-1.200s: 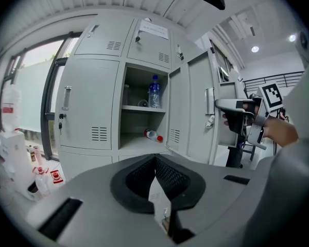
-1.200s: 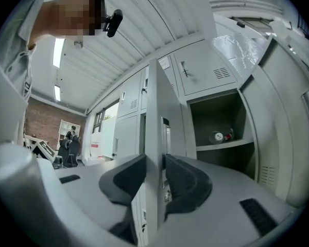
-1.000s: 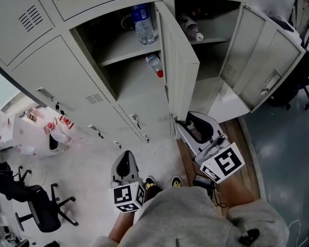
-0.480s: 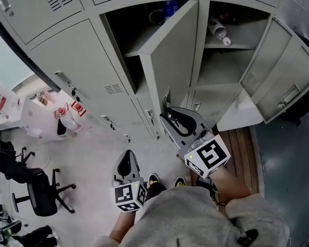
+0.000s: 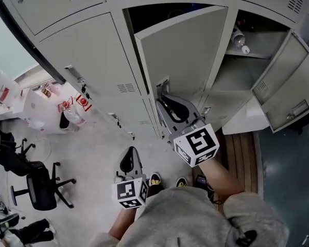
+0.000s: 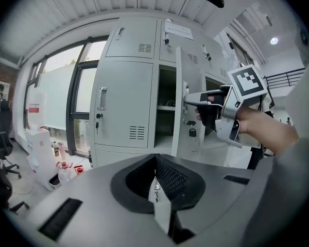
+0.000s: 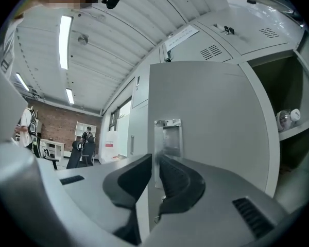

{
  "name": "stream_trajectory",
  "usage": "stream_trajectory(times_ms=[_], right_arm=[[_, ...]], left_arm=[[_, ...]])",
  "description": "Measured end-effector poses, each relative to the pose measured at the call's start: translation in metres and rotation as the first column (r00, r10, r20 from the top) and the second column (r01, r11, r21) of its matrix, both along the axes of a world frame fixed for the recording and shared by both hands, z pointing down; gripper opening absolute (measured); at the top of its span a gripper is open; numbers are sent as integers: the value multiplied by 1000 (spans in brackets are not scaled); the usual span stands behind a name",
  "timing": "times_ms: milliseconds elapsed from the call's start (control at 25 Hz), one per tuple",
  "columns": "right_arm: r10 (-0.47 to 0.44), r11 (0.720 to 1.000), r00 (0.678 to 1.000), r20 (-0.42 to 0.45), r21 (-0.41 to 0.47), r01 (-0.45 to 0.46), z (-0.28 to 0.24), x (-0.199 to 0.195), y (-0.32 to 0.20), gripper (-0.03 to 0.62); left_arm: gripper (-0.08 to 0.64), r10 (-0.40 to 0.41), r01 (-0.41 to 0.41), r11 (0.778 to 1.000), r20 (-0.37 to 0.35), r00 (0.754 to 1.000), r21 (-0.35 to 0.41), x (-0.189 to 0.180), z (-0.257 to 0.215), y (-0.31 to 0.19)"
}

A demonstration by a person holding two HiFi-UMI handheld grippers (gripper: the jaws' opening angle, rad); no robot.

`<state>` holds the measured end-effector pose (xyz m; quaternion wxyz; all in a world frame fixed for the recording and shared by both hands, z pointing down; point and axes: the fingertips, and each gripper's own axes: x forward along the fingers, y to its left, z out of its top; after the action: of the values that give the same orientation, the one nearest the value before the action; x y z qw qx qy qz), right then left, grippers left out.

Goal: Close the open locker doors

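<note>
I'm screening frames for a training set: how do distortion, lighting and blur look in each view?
Head view: sharp and evenly lit, with little distortion on the locker door. Left gripper view: heavy fisheye, dark rounded corners, bright windows. Right gripper view: same fisheye, glaring ceiling light, slightly soft latch plate.

bright overhead strip light (image 7: 67, 35), fisheye-warped edges

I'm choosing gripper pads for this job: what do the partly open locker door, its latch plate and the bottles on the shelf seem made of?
The locker door looks like painted sheet steel: matte pale grey, thin edge. Its latch plate seems bare metal, shiny and reflective. The bottles appear clear plastic, see-through with caps.
</note>
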<state>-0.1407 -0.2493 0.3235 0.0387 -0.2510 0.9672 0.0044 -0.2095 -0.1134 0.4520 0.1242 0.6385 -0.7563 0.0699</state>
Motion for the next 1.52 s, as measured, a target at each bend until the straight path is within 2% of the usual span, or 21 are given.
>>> stream_trajectory(times_ms=[480, 800, 1040, 1520], right_arm=[[116, 993, 992, -44, 5, -115, 3, -57, -58, 46], [181, 983, 982, -58, 0, -181, 2, -75, -93, 44], [218, 976, 973, -78, 6, -219, 5, -80, -107, 43], [244, 970, 964, -107, 46, -240, 6, -82, -110, 44]], left_arm=[[7, -3, 3, 1000, -10, 1000, -10, -62, -1, -13], [8, -20, 20, 1000, -9, 1000, -10, -93, -1, -13], [8, -20, 20, 1000, -7, 1000, -7, -106, -2, -12], [6, 9, -10, 1000, -8, 1000, -10, -103, -3, -12]])
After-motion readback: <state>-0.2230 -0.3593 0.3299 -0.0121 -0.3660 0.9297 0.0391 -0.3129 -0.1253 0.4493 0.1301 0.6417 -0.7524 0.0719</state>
